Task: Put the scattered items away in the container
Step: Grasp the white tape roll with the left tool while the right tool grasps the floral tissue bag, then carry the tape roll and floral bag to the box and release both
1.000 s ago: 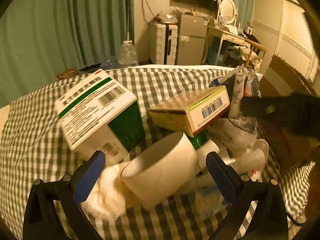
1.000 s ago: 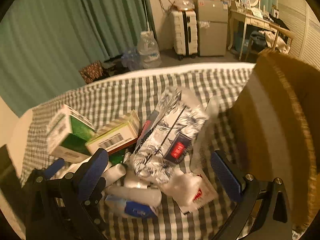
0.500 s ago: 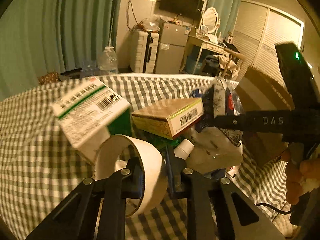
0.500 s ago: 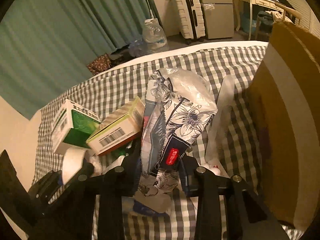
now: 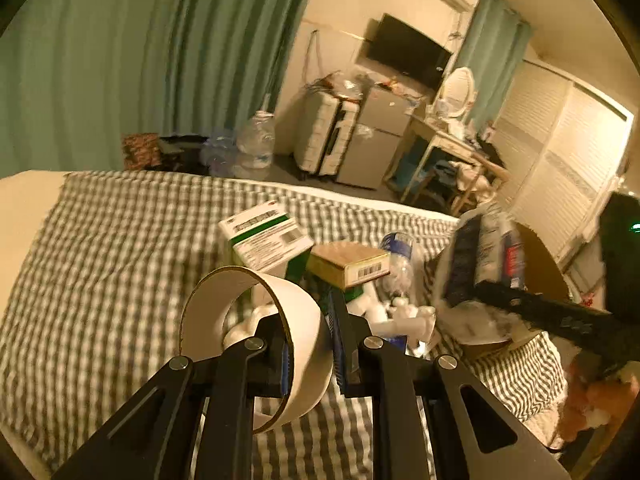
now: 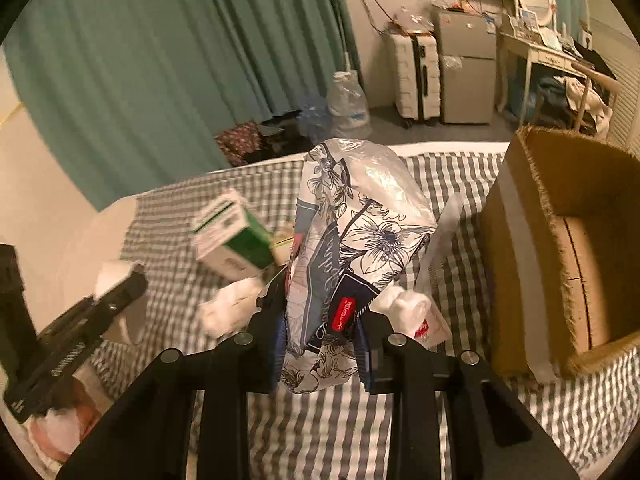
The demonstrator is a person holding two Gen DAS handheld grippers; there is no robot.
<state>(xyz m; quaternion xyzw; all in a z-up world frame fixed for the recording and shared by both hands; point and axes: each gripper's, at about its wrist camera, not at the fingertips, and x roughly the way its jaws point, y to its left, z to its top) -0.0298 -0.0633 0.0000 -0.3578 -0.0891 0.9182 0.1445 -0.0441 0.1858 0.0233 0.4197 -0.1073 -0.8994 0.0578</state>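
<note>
My left gripper (image 5: 310, 354) is shut on the wall of a white tape roll (image 5: 276, 332) and holds it above the checked bedspread. My right gripper (image 6: 322, 344) is shut on a floral plastic pack (image 6: 352, 240) and holds it up beside the open cardboard box (image 6: 560, 248) on the right. The right gripper with the pack also shows in the left wrist view (image 5: 484, 260). On the bed lie a green-and-white carton (image 5: 266, 240), a tan flat box (image 5: 350, 264), white bottles (image 5: 400, 312) and small packets.
The checked bedspread (image 5: 120, 260) covers the bed. Beyond the far edge are green curtains, water jugs (image 6: 348, 100), suitcases (image 6: 416, 72), a small fridge and a desk with a mirror.
Both grippers went from open to shut, the left on the tape roll, the right on the floral pack. Both have lifted their items up off the pile.
</note>
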